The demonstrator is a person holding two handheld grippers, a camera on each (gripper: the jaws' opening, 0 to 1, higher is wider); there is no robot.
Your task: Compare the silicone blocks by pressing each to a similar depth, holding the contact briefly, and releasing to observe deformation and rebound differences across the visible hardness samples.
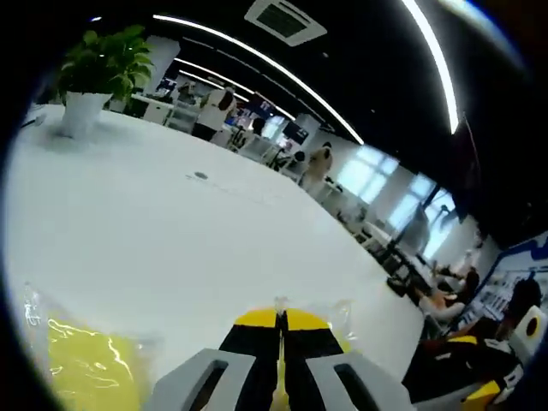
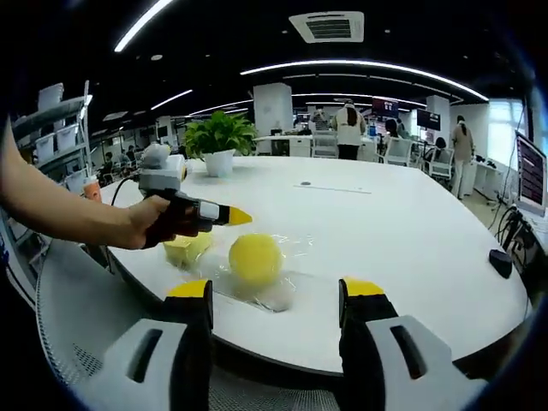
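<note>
The yellow ball (image 2: 255, 258) and yellow block (image 2: 187, 249) sit in clear wrap on my white table (image 2: 402, 231), a potted plant (image 2: 218, 139) at twelve o'clock beyond them in an open office. My hand (image 2: 163, 221) holds my left gripper (image 2: 238, 217), jaws together, level, just above the block. My right gripper (image 2: 276, 291) hangs back, jaws apart.

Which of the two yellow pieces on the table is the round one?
The yellow ball nearer the open right gripper is round. The other yellow piece, under the hand-held left gripper, looks blockier, with flatter sides.
</note>
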